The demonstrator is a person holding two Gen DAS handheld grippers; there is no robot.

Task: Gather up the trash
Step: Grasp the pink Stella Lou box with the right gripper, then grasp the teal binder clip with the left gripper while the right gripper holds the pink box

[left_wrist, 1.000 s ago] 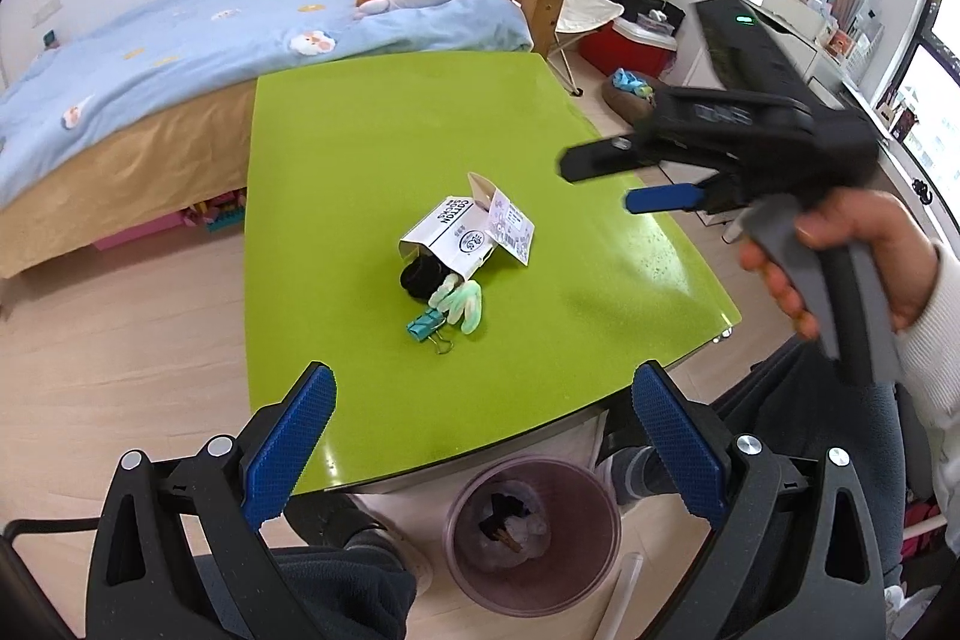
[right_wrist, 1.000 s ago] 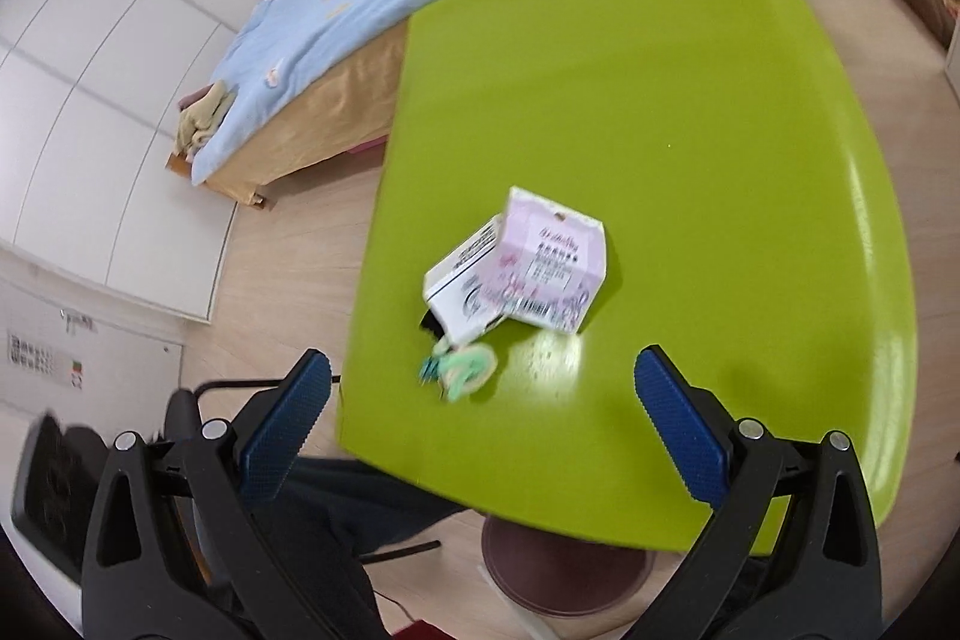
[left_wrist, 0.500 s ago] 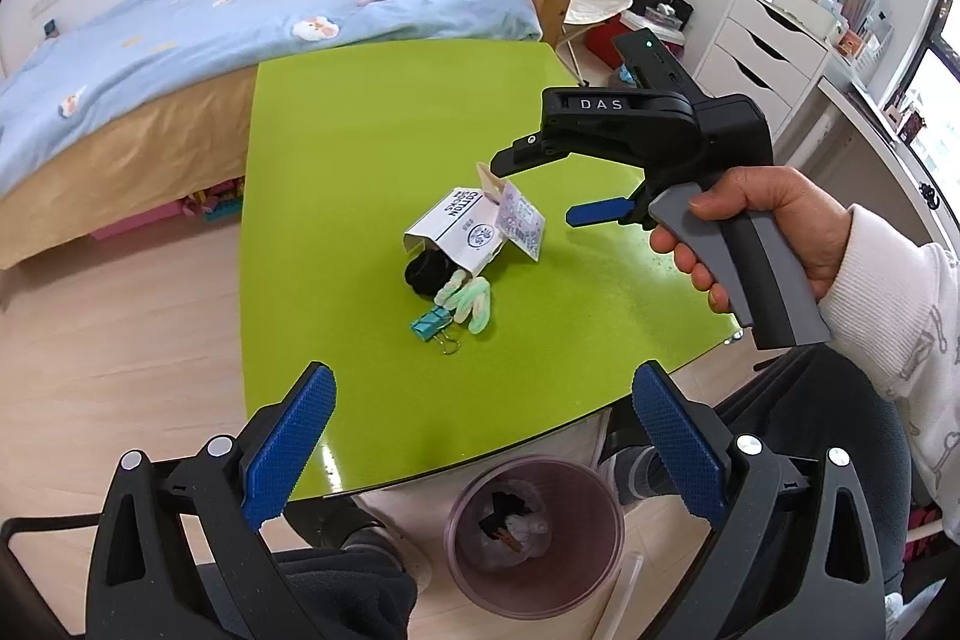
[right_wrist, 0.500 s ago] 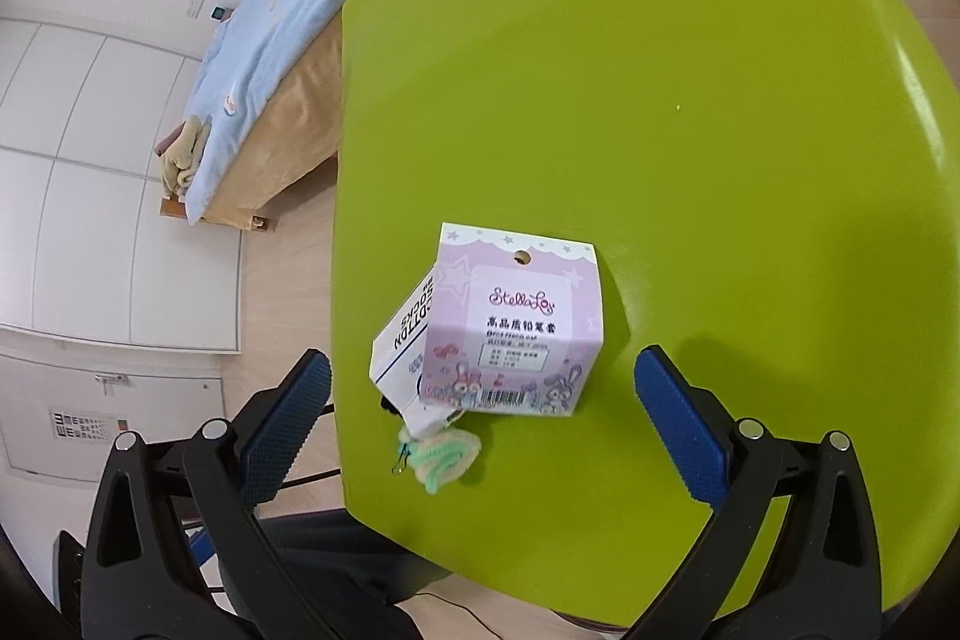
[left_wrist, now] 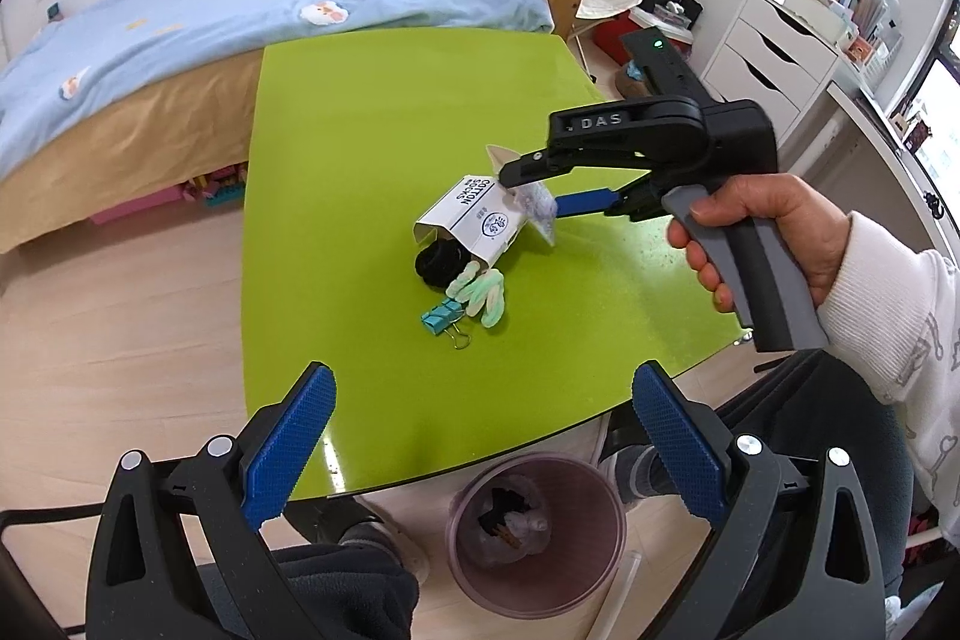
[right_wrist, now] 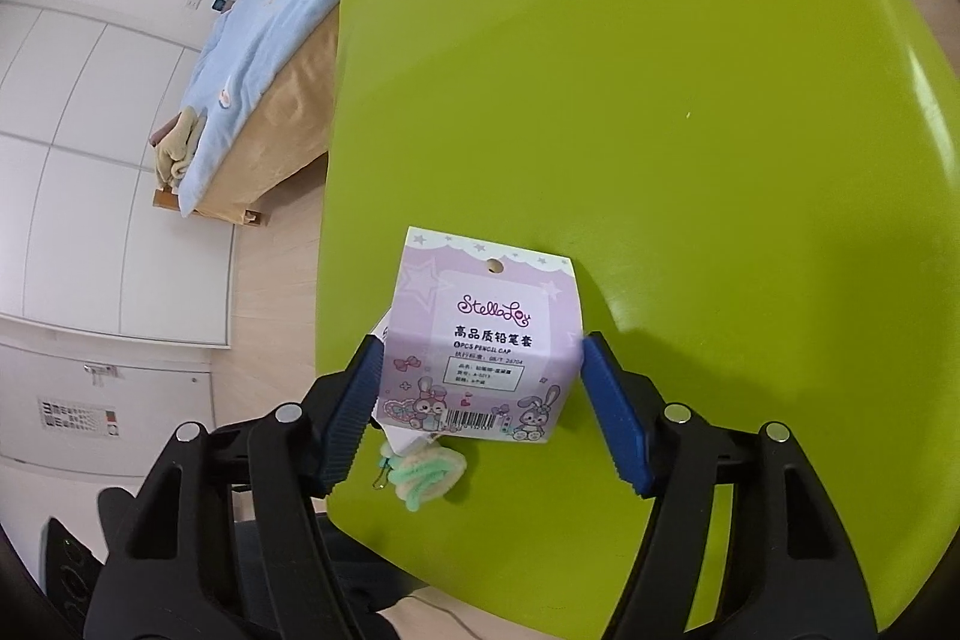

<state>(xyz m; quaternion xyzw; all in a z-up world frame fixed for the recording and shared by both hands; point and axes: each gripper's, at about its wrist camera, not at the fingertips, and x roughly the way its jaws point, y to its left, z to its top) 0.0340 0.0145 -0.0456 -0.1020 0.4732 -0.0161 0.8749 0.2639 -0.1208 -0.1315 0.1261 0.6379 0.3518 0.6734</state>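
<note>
A purple pencil-cap package card stands on the green table; it also shows in the left wrist view. My right gripper has closed around it, its blue pads touching both edges of the card. A white cotton-socks box lies beside it, with a black item, a green-and-white hair tie and a teal binder clip. My left gripper is open and empty at the table's near edge.
A purple trash bin with some trash in it stands on the floor under the table's near edge. A bed with plush toys lies beyond the table. White drawers stand at right.
My right gripper has come down to the purple card and its jaws have narrowed from wide open to touching the card's edges. My left gripper has stayed open.
</note>
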